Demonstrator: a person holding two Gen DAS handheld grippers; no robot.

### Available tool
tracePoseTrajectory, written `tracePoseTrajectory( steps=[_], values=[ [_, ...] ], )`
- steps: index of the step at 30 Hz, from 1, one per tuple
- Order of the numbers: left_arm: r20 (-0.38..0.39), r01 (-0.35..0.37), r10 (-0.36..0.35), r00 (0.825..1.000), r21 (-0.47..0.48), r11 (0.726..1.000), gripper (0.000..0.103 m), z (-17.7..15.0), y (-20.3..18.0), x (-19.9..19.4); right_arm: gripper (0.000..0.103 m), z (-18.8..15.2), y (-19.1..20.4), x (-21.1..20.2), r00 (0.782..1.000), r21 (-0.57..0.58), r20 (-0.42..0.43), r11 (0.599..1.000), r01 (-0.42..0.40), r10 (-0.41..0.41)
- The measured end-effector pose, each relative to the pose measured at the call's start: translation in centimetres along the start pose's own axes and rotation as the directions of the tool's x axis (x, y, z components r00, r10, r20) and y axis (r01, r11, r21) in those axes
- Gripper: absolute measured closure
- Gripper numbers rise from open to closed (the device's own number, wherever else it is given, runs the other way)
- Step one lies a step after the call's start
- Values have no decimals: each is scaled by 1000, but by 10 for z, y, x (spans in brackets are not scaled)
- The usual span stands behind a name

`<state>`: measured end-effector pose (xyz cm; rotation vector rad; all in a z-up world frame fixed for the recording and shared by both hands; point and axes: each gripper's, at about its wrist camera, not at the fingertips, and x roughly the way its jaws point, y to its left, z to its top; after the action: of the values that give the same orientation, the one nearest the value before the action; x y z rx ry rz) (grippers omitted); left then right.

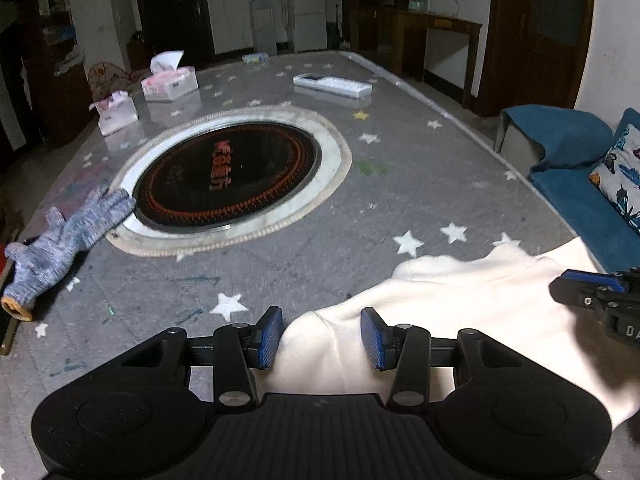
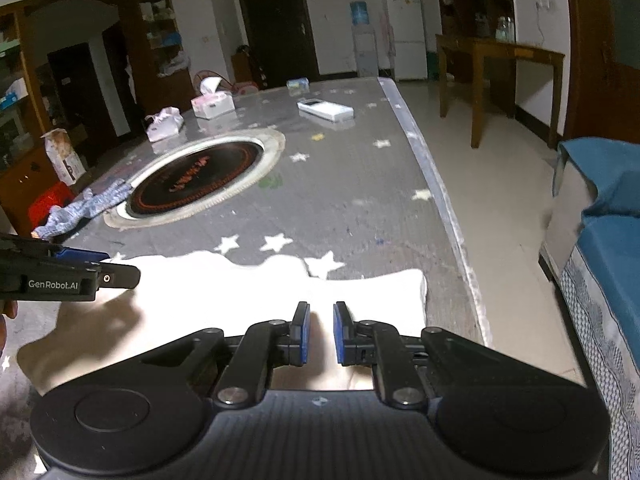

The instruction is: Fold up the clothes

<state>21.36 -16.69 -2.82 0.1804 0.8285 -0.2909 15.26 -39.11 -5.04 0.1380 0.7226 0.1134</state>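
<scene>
A white garment (image 1: 460, 312) lies spread on the near end of the grey star-patterned table (image 1: 400, 200). My left gripper (image 1: 320, 338) is open over the garment's left part, with cloth showing between the wide-apart blue pads, which do not press on it. My right gripper (image 2: 321, 332) hovers low over the garment (image 2: 240, 280) near its right edge. Its jaws are almost together, and only shadowed cloth shows through the thin gap. Each gripper appears in the other's view: the right gripper (image 1: 592, 286) at the right edge, the left gripper (image 2: 116, 272) at the garment's far left corner.
A blue knit glove (image 1: 68, 236) lies at the left beside a round black cooktop (image 1: 228, 176) set in the table. Tissue boxes (image 1: 170, 84) and a white remote (image 1: 332, 85) sit farther back. A blue sofa (image 2: 608, 240) stands right of the table's edge (image 2: 440, 192).
</scene>
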Motion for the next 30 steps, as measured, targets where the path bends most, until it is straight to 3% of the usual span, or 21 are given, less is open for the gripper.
tracePoseTrajectory(
  steps=[8, 11, 16, 22, 30],
  values=[
    [10, 11, -11, 1000, -1, 1000, 56, 2, 1, -3, 90, 0, 1, -1, 1000, -15, -3, 1000, -1, 1],
    [30, 21, -21, 999, 11, 1000, 56, 1, -2, -13, 83, 1, 5, -9, 1000, -22, 3, 1000, -18, 18],
    [55, 30, -32, 998, 46, 998, 56, -7, -9, -30, 82, -3, 13, -27, 997, -51, -7, 996, -75, 74],
    [78, 72, -79, 994, 94, 993, 56, -23, -19, -55, 82, -17, 26, -45, 993, -81, -28, 990, -116, 114],
    [49, 122, -129, 990, 128, 984, 56, -55, -32, -69, 80, -45, 38, -69, 993, -124, -28, 986, -116, 113]
  ],
)
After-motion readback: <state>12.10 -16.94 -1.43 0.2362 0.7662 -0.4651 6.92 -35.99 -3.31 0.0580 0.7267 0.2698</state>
